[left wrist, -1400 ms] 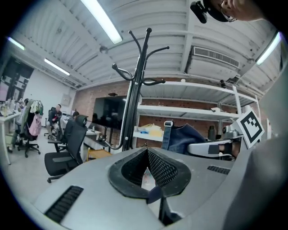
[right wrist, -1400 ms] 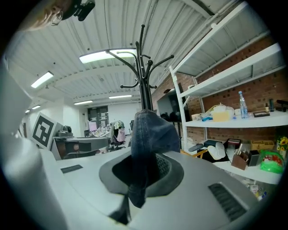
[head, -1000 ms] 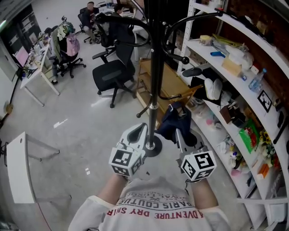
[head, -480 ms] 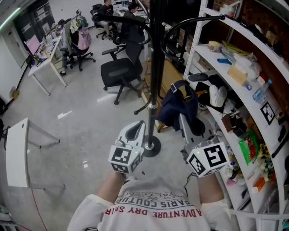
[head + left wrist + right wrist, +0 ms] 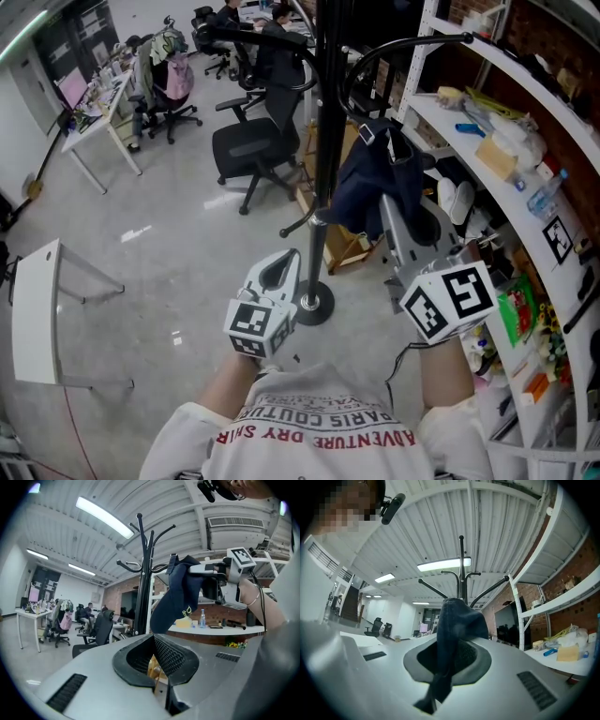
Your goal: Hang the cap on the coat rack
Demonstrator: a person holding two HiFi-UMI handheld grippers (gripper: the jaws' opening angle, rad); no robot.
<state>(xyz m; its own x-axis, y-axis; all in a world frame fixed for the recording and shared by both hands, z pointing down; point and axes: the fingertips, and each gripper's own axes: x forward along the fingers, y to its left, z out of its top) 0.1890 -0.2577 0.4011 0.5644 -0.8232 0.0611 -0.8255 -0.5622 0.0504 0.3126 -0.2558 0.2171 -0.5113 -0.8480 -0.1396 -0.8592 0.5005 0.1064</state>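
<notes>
A dark navy cap (image 5: 370, 183) is held aloft at upper centre-right of the head view, its fabric pinched in the clenched jaws of the right gripper (image 5: 389, 208). It hangs just right of the black pole of the coat rack (image 5: 323, 141), beneath one of the rack's curved arms and not yet on a hook. In the right gripper view the cap (image 5: 454, 625) drapes out of the jaws, with the rack's hooks (image 5: 461, 576) fanning out behind it. Lower in the frame, the left gripper (image 5: 284, 270) sits beside the pole's round base, its jaws closed on nothing. White shelves (image 5: 525, 159) packed with clutter line the right edge, and an office chair (image 5: 246, 150) stands on the floor at upper left.
</notes>
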